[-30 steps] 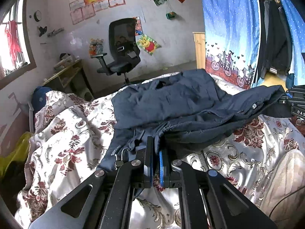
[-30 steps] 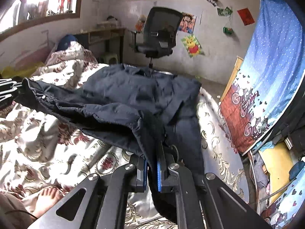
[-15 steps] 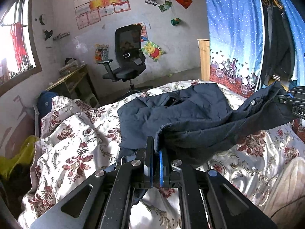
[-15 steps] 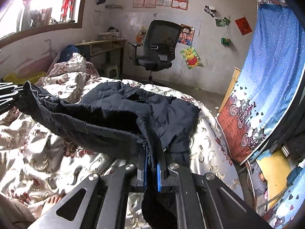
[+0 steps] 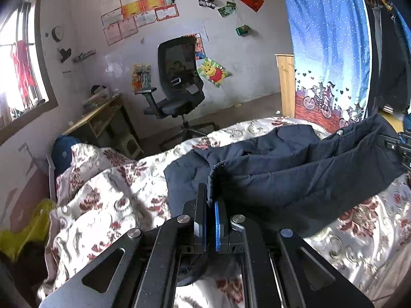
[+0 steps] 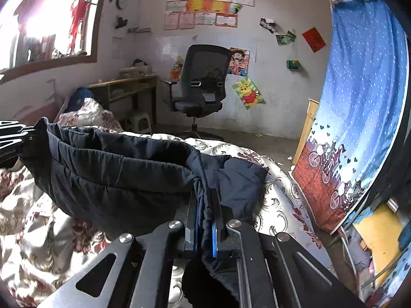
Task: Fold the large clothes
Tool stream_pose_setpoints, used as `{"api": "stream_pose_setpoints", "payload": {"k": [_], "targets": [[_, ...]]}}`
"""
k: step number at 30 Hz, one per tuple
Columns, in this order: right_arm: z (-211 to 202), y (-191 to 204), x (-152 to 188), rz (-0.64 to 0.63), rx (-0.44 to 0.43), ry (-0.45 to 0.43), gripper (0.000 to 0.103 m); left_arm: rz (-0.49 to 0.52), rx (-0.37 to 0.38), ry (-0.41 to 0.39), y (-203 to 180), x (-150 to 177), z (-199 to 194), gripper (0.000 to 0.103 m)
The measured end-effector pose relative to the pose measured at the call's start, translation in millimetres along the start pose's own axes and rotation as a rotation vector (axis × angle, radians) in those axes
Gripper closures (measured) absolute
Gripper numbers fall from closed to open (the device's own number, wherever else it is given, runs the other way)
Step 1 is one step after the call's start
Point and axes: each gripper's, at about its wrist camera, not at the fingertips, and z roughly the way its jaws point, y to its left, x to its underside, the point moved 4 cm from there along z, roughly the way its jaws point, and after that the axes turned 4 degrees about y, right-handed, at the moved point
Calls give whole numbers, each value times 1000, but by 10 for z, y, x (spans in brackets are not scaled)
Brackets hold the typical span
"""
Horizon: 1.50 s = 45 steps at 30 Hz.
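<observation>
Over bed [image 5: 108,200], dark navy padded jacket [image 5: 295,174] stretched as a sagging band between both grippers, far part lying on floral bedspread. Left gripper [image 5: 210,205] jaws closed on one gathered edge of jacket, fabric pinched between blue pads [image 5: 217,220]. Right gripper [image 6: 204,213] jaws clamped on opposite edge, cloth bunched between them and hanging below. Lifted span clear of bed; rest of jacket [image 6: 239,179] flat on bedspread toward far side. Beyond bed: black office chair [image 5: 177,84], wooden desk [image 5: 102,118] under window [image 6: 48,20]. Papers and cartoon posters on wall. Blue starry curtain [image 6: 359,102] at right side of bed.
</observation>
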Motion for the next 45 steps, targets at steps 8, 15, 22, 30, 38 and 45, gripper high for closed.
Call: {"api": "stream_pose_setpoints", "payload": {"k": [8,15,22,30,38,45], "targets": [[285,-186,-98,43,-4,32,96,-11,-21,-31,39,-250,412,98],[518,-237,-164,27,18,49,96,54,-30,-13,45,-381,800,98],[803,-288,-254,7,48,88,96,49,8,-16,153,-407,1142,98],[1208,-323,-442,-11,56,105,96,11,42,10,272,-521,1522,98],[1746,-425,-655,8,68,90,96,-26,34,21,369,-678,2089,99],[2237,-451,-738,11,87,112,96,-57,25,53,405,-702,2597,99]]}}
